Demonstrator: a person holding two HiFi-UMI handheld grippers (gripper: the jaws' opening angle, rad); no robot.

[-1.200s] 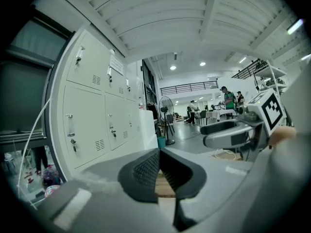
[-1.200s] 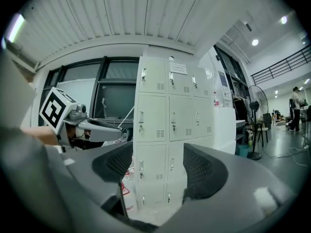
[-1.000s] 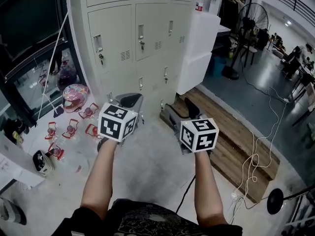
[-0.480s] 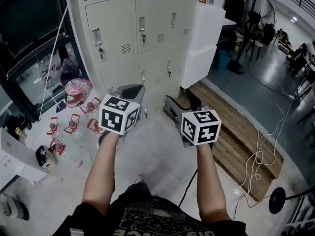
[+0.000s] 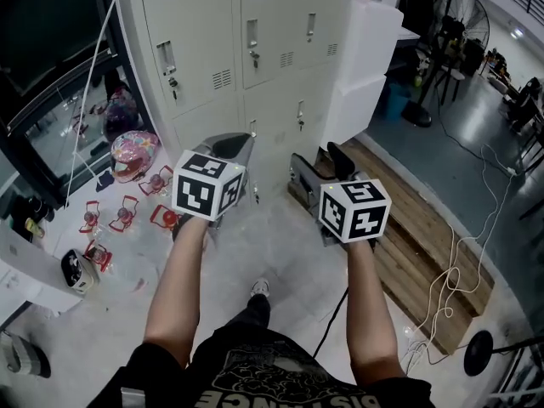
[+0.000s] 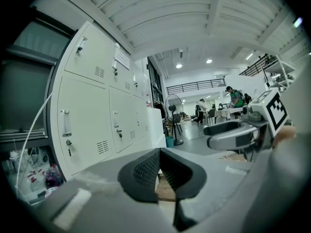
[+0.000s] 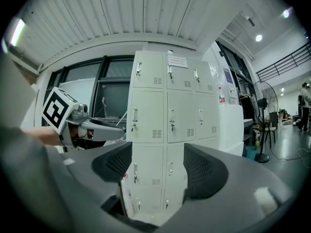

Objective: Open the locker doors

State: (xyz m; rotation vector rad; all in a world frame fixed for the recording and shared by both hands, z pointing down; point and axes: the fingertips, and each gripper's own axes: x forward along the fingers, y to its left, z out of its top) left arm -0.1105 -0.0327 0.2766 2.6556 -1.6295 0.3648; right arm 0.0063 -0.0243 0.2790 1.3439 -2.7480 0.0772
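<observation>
The tall bank of pale grey metal lockers [image 5: 200,45] stands ahead of the person, just beyond both grippers, and every door in sight looks closed, each with a small upright handle and a keyed latch beneath it. No door has been opened and neither tool touches the metal, so I judge this to be the approach.

The left gripper [image 5: 232,148] has its black ribbed pads pressed together at the tips with nothing between them (only a sliver of wooden floor shows through the gap behind). It points past the lockers' right edge toward the open hall. The right gripper [image 5: 319,167] has its jaws spread wide and empty. Its own view frames the middle column of doors squarely between the pads.

The next move probably falls to the right gripper. It would need to close the distance, line one spread jaw on each side of a handle, pinch it and pull outward along the door's swing. If the left is to help, it must first part its jaws and turn toward the lockers.
</observation>
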